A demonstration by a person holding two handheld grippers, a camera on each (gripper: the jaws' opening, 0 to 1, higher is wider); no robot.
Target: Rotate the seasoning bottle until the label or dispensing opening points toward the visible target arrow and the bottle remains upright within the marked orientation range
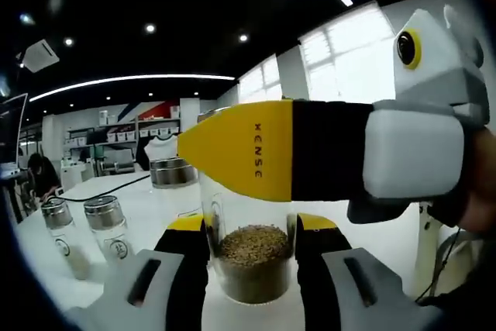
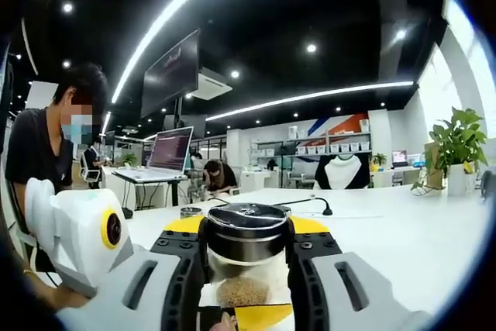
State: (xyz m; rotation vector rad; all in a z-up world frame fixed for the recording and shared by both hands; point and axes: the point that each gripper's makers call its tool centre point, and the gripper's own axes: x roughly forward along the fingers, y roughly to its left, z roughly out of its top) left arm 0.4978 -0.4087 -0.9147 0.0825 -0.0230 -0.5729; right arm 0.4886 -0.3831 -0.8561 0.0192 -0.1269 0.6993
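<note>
A clear glass seasoning bottle (image 1: 252, 265) with brown grains in its lower part stands upright on the white table (image 1: 155, 199). My left gripper (image 1: 252, 226) is shut on its body, a black yellow-tipped jaw pressed to each side. My right gripper (image 1: 256, 153) reaches in from the right across the bottle's top and hides the lid. In the right gripper view, my right gripper (image 2: 246, 230) is shut on the bottle's dark metal lid (image 2: 246, 218), grains (image 2: 242, 292) showing below. The left gripper (image 2: 81, 238) shows at lower left.
Two small metal-lidded shakers (image 1: 58, 226) (image 1: 108, 222) stand at the left and a third (image 1: 172, 170) behind the held bottle. A black cable (image 1: 108, 189) crosses the table. A person (image 2: 46, 137), a laptop (image 2: 169, 153) and a potted plant (image 2: 457, 145) are around it.
</note>
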